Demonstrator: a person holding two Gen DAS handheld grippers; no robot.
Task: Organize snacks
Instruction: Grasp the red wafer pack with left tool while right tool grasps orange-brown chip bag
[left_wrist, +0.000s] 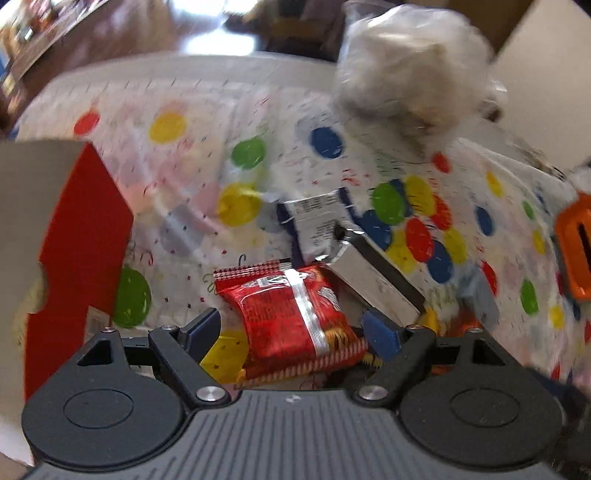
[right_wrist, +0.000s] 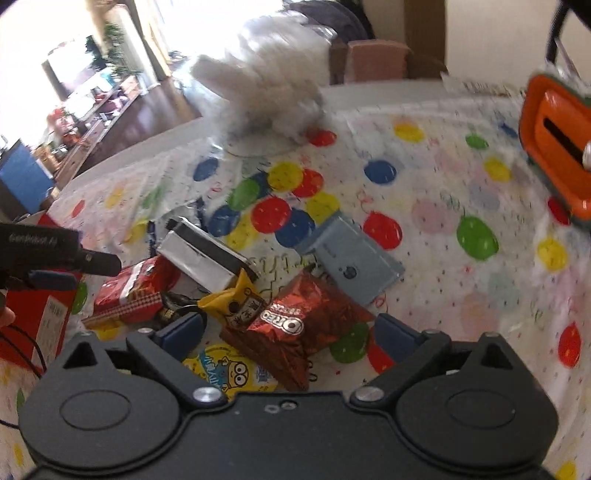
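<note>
Left gripper (left_wrist: 291, 328) fingers spread wide, hovering over a red snack packet (left_wrist: 291, 317) lying flat on the balloon-print worktop (left_wrist: 184, 155); its long axis runs near-to-far, silver seam along it. Right gripper (right_wrist: 290, 330) fingers likewise spread, nothing pinched, above a red Oreo packet (right_wrist: 303, 321), long axis slanting near-left to far-right. Silver pouch (right_wrist: 207, 258) lies just beyond, red box (left_wrist: 81, 236) at left.

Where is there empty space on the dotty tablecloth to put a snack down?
Bare cloth lies between the flat grey-blue packet and the orange box. It is crowded around the red Oreo packet, yellow wrapper and silver box.
</note>
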